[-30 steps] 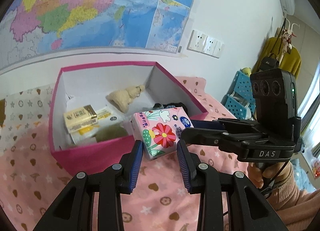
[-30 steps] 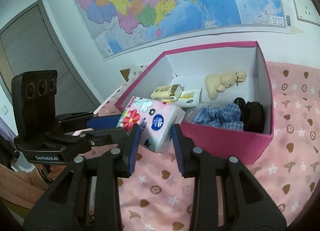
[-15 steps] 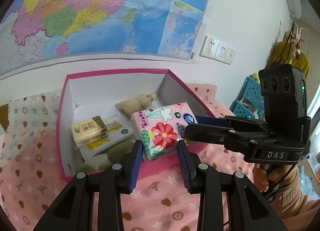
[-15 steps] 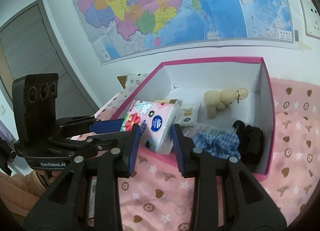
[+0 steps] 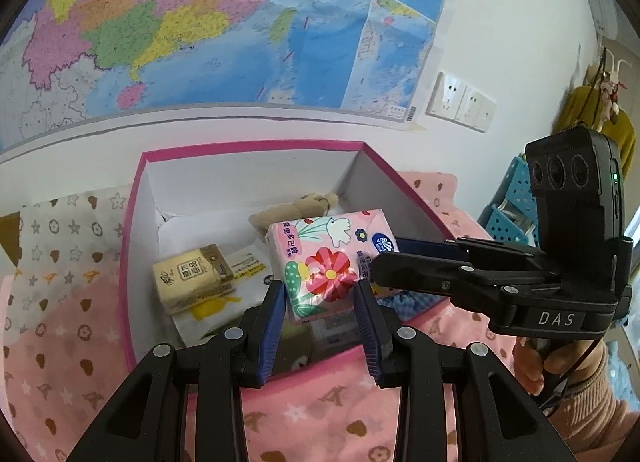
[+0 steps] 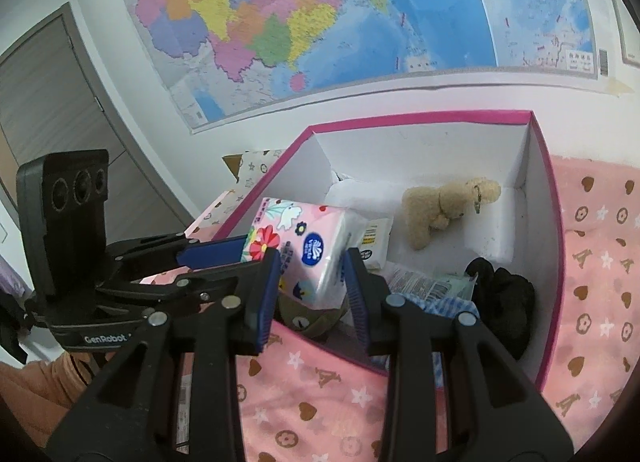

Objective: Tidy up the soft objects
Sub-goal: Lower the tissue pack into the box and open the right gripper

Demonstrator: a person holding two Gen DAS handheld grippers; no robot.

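A pink flower-printed tissue pack (image 5: 320, 262) (image 6: 304, 246) hangs over the near half of the pink box (image 5: 248, 144) (image 6: 420, 116). My left gripper (image 5: 320, 290) is shut on its near end. My right gripper (image 6: 310, 266) is shut on its other end, and it reaches in from the right in the left wrist view (image 5: 384, 258). Inside the box lie a beige plush toy (image 6: 444, 210), a yellow tissue pack (image 5: 192, 276), a white pack (image 6: 372, 238), a black cloth (image 6: 500, 294), a blue checked cloth (image 6: 452, 306) and an olive soft item (image 6: 312, 318).
The box stands on a pink patterned bedspread (image 5: 320, 414) against a white wall with a large map (image 5: 200, 22). Wall sockets (image 5: 460, 102) and blue baskets (image 5: 512, 214) are at the right. A grey door (image 6: 52, 102) is at the left. A person's hand (image 5: 560, 366) holds the right gripper.
Both grippers carried the tissue pack forward, from in front of the box's near wall to above its inside. The grip on the pack stayed the same.
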